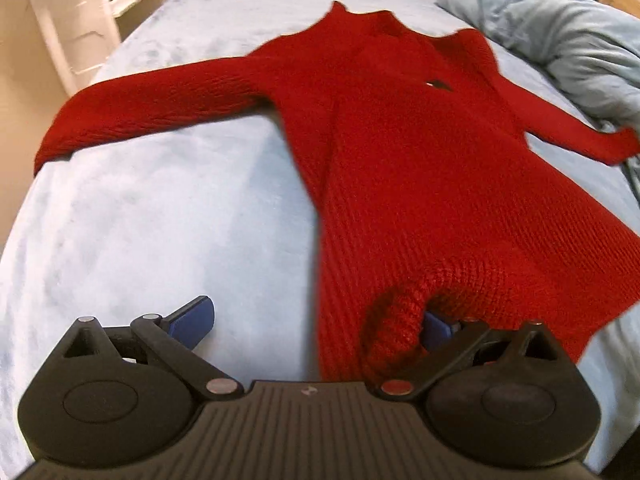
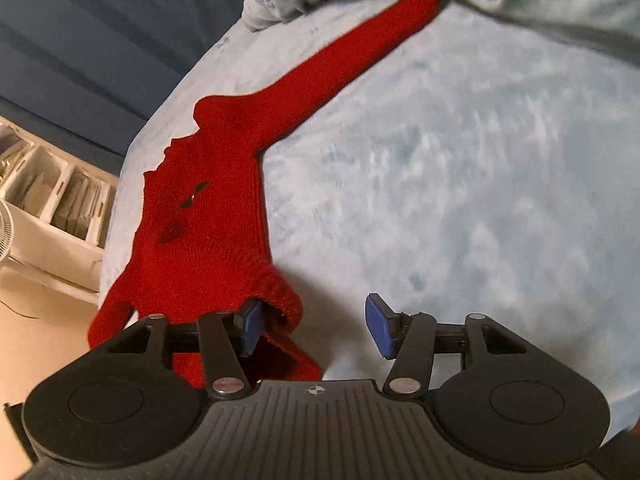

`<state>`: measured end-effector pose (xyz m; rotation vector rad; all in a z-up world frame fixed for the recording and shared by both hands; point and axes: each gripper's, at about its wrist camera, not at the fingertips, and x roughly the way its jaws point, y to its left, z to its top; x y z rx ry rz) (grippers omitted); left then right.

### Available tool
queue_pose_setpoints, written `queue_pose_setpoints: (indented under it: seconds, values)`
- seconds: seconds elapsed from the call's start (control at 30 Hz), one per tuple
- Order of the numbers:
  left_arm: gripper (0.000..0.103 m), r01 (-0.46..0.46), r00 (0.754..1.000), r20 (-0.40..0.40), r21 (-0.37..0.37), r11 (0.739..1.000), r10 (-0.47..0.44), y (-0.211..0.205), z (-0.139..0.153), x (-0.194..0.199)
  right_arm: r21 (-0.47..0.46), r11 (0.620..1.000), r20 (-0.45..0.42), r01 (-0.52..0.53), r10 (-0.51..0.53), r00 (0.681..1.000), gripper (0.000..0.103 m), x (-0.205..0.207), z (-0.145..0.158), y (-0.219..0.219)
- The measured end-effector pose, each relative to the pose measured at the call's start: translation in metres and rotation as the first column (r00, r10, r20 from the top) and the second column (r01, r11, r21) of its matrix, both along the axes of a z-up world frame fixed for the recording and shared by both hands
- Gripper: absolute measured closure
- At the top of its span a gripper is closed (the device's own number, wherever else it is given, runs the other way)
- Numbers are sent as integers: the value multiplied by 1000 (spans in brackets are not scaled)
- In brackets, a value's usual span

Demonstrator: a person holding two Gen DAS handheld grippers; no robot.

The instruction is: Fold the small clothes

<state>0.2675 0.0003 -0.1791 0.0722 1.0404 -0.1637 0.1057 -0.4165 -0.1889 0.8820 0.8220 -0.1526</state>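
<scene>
A small red knitted sweater lies spread face-up on a pale blue blanket that covers a bed. Both sleeves reach outward, one toward the bed's edge, the other toward a heap of crumpled pale bedding at the far corner. The neck points away from the viewer and the hem lies nearest the two handheld grippers.

The garment looks laid out flat but not yet folded, so the task seems to be at its start: smoothing done, first fold to come. The next move likely calls for a firm pinch on both hem corners, or on a sleeve, to carry it over the body without dragging the knit.

The left gripper has its fingers wide apart. One blue pad rests over bare blanket; the other is tucked against a rolled-up lip of the hem (touching it, not clamping).

The right gripper also stands open, about halfway. Its left pad sits inside a curl of hem at the sweater's corner, while the other pad hovers over blanket. Neither gripper holds anything.

Beside the bed stands a white shelf unit.
</scene>
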Motion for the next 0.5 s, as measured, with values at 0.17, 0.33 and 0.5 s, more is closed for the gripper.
queue_pose_setpoints:
  seconds: [0.17,0.33,0.5]
  values:
    - [0,-77,997,2,-9,997,77,1,2,11,33,999,-4,-14,14,1000,43,1,-5,9]
    - [0,-109,994,27,-33,993,110,9,21,24,51,997,21,-51,50,999,41,8,-4,21]
    - [0,-135,989,57,-46,990,137,7,41,46,29,992,13,-122,121,993,34,21,-1,36]
